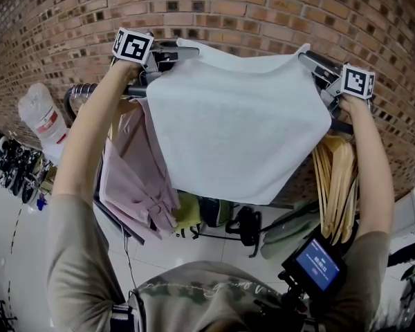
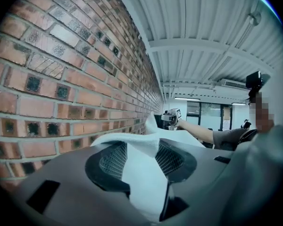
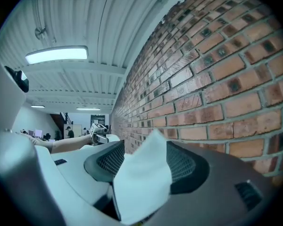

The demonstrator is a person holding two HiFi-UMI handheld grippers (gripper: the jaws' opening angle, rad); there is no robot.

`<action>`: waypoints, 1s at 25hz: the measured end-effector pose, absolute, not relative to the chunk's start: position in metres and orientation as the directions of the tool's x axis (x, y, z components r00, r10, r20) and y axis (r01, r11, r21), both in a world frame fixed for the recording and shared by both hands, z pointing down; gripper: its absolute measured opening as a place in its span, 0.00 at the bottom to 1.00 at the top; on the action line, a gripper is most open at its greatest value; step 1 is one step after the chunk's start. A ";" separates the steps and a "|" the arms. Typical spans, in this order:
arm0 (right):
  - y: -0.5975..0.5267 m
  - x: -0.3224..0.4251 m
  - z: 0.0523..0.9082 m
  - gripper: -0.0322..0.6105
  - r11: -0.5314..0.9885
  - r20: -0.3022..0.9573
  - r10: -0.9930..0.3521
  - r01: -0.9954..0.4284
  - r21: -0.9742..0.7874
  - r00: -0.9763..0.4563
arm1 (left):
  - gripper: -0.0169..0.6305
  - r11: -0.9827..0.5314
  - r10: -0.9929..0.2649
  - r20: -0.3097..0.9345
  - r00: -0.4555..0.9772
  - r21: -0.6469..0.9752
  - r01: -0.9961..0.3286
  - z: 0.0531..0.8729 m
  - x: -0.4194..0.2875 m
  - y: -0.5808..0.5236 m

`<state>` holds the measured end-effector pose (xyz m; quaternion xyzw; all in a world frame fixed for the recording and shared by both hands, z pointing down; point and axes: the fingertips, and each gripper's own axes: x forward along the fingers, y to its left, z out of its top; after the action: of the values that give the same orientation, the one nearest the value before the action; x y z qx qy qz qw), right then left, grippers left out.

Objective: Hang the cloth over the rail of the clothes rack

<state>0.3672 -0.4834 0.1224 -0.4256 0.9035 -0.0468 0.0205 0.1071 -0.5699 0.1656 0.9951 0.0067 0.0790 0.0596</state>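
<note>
A white cloth (image 1: 235,123) is spread wide in front of the clothes rack's dark rail (image 1: 83,90), close to the brick wall. Its top left corner lies in my left gripper (image 1: 169,55) and its top right corner in my right gripper (image 1: 315,64). In the left gripper view the cloth (image 2: 141,173) runs between the jaws, which stand wide apart around my left gripper (image 2: 141,157). In the right gripper view a loose corner of cloth (image 3: 141,182) sticks up between the spread jaws of my right gripper (image 3: 144,161). Neither pair of pads presses on the fabric.
A pink garment (image 1: 135,178) hangs from the rail at the left and wooden hangers (image 1: 335,185) at the right. Bags (image 1: 242,223) sit under the rack. A white sack (image 1: 45,120) and shoes (image 1: 14,161) lie at the far left. The brick wall (image 1: 263,12) is right behind.
</note>
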 end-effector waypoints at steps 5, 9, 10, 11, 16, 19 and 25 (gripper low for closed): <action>-0.486 0.377 0.127 0.45 0.592 0.008 -0.803 -0.798 -0.111 -0.596 | 0.28 -0.991 0.055 0.187 0.981 0.132 0.030 0.173 0.111 -0.564; -0.485 0.374 0.130 0.45 0.596 0.028 -0.799 -0.797 -0.098 -0.600 | 0.28 -0.992 0.044 0.197 0.979 0.121 0.020 0.174 0.110 -0.565; -0.485 0.373 0.131 0.45 0.602 0.026 -0.794 -0.792 -0.106 -0.607 | 0.28 -0.993 0.045 0.201 0.979 0.117 0.022 0.175 0.110 -0.564; -0.485 0.372 0.130 0.45 0.606 0.022 -0.791 -0.788 -0.110 -0.612 | 0.28 -0.993 0.051 0.201 0.978 0.114 0.028 0.175 0.111 -0.562; -0.481 0.366 0.127 0.45 0.636 0.005 -0.769 -0.765 -0.103 -0.640 | 0.28 -0.994 0.046 0.182 0.982 0.104 0.028 0.171 0.110 -0.562; -0.476 0.357 0.132 0.45 0.668 0.036 -0.739 -0.739 -0.088 -0.673 | 0.28 -0.994 0.032 0.177 0.984 0.109 0.012 0.169 0.109 -0.564; -0.464 0.340 0.124 0.44 0.726 0.035 -0.688 -0.686 0.052 -0.725 | 0.28 -0.992 0.063 0.106 0.992 0.111 0.052 0.153 0.110 -0.560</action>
<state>0.3399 -0.4639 0.1238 -0.3699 0.9285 0.0176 -0.0257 0.1096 -0.5598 0.1526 0.9966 0.0288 0.0546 0.0541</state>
